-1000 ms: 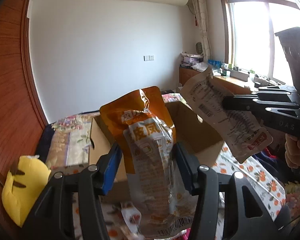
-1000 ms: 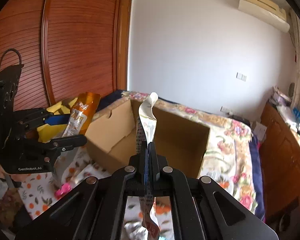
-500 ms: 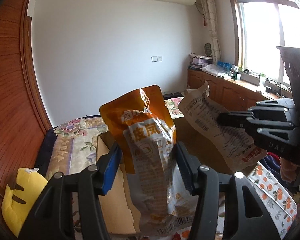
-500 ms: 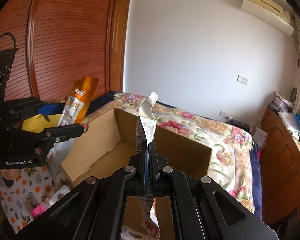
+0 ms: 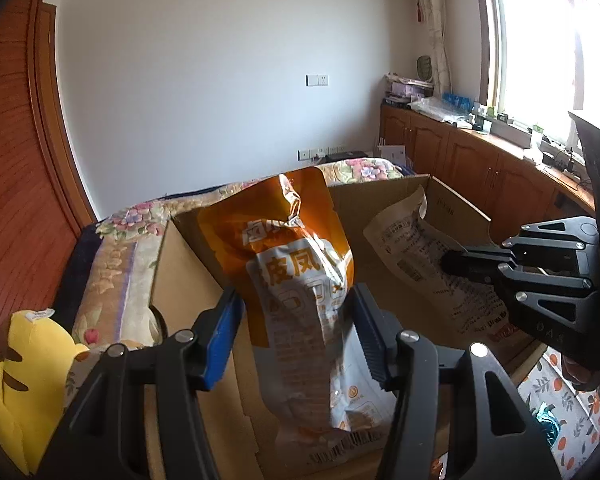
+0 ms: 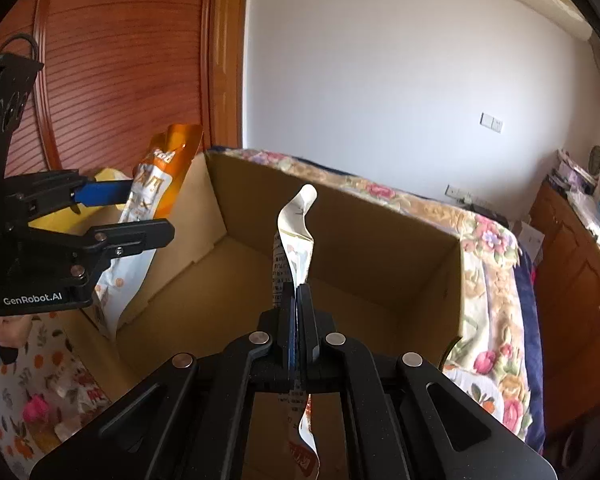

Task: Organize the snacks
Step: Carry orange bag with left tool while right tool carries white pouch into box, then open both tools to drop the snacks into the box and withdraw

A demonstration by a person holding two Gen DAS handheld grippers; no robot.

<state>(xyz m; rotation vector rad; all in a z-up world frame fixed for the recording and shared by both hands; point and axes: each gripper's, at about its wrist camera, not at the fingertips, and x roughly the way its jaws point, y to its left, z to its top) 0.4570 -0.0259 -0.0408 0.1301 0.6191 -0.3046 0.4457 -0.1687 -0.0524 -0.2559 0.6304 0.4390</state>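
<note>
Left wrist view: 1 open cardboard box point(image 5: 384, 196) sits on the floral bed point(image 5: 116, 264). 2 snack packets hang above its hollow. The left tongs point(image 5: 296, 328) pinch 1 orange packet point(image 5: 296, 248) at the box's left side. The right tongs point(image 6: 298, 312), pressed together, pinch 1 pale printed packet point(image 6: 296, 236) edge-on over the box's middle. 1 yellow plush point(image 5: 16, 384) lies left of the box.

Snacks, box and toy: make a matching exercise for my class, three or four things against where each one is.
Things:
1. orange snack bag
2. flat pale packet
3. cardboard box
4. yellow plush toy

Places:
A. on the floral bedspread, open
B. in the right gripper
C. left of the box
D. in the left gripper

Pairs: 1-D, 2-B, 3-A, 4-C
</note>
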